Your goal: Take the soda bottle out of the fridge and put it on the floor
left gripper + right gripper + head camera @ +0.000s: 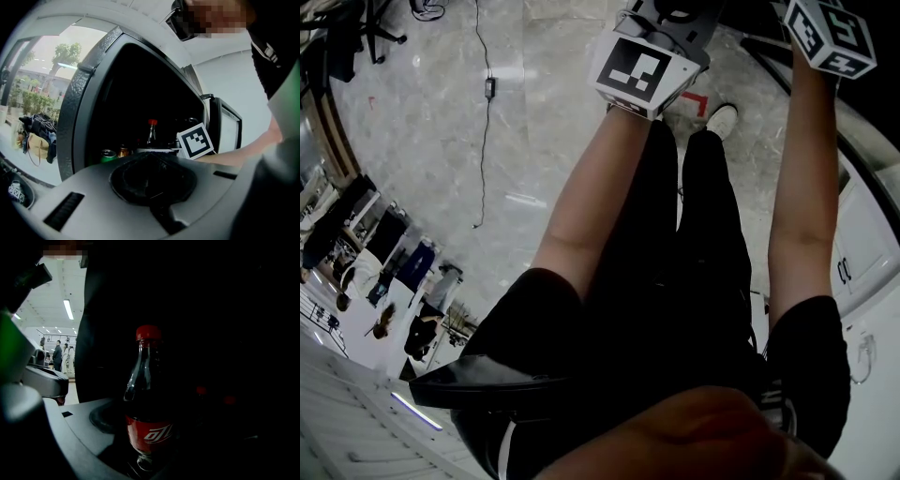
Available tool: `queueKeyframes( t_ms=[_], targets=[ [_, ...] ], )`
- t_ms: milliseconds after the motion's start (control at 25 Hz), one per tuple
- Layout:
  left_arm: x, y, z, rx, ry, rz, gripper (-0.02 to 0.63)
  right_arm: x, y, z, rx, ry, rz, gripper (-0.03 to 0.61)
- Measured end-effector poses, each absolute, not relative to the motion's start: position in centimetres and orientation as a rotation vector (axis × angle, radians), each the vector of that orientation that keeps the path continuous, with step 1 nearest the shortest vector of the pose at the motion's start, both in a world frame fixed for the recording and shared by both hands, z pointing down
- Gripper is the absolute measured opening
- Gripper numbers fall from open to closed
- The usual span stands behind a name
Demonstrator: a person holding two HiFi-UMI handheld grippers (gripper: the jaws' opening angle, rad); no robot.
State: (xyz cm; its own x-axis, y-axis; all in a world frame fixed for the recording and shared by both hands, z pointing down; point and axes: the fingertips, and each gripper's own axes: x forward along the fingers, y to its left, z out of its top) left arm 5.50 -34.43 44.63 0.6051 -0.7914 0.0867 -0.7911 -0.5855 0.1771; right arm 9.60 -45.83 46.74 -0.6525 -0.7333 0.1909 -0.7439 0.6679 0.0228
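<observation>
Left gripper (151,161): jaws together, nothing between them. Right gripper (195,141): reaches into the open fridge (86,108). The soda bottle (149,427) stands upright inside the fridge between its jaws; whether they clamp it is lost in darkness. Bottle: red cap, red label, white script unreadable. A green can (108,154) stands inside, left of the bottle.

Soda bottle (151,134) upright inside fridge (89,117), cans (108,155) to its left.

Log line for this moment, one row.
stage: reach | right gripper: at soda bottle in fridge, grip unclear | left gripper: outside fridge | soda bottle: upright, not out
</observation>
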Motion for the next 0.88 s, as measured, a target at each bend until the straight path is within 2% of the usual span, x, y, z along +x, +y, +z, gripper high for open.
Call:
queueKeyframes(
  t_ms=[560,880],
  targets=[
    [3.7,-26.4,45.3,2.544,-1.500,-0.026,-0.002,6.6,-31.5,44.0,0.835,-2.929,0.054,0.318],
    [-0.7,-22.0,51.3,2.399,-1.637,0.076,-0.002,2.7,-25.9,52.3,0.622,-2.919,0.181,0.319]
  ],
)
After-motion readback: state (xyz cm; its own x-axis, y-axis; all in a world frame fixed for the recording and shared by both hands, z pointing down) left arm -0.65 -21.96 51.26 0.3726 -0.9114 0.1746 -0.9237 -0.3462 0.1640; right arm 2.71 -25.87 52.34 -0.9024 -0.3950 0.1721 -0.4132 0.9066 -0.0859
